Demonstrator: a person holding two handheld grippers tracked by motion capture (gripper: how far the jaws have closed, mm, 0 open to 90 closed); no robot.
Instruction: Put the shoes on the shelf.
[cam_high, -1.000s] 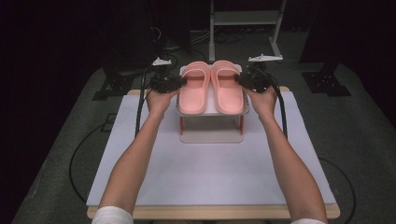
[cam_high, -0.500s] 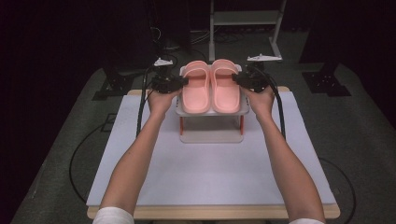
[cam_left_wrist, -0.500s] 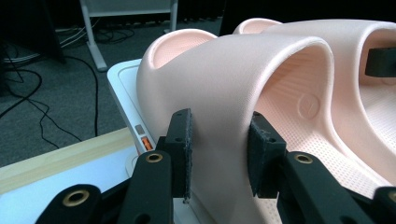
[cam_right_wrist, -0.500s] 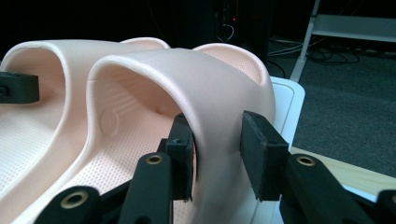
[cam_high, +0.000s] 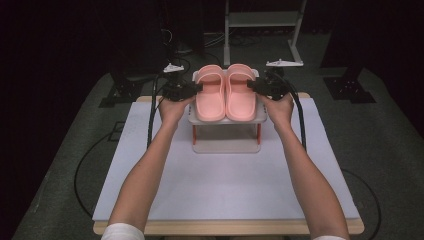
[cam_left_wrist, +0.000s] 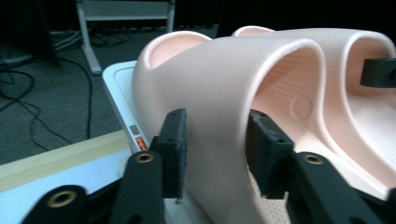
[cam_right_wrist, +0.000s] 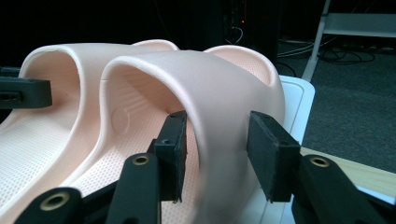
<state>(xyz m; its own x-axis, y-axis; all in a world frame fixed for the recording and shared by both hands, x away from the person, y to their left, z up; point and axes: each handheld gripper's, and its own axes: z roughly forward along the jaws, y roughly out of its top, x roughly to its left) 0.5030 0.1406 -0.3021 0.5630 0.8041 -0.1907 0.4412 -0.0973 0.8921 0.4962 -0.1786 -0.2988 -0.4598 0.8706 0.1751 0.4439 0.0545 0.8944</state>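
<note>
On the white rack (cam_high: 227, 146), each pink slipper's (cam_high: 210, 97) strap is straddled, ungripped, by an open hand-held gripper: left hand-held gripper (cam_high: 194, 88), right hand-held gripper (cam_high: 254, 85).

The tongs (cam_left_wrist: 215, 154) straddle the pink slipper's strap (cam_left_wrist: 219, 79), jaws flanking its outer wall.

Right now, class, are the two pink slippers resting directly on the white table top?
No: the pink slippers sit side by side on the top shelf of a small white rack standing on the table.
</note>
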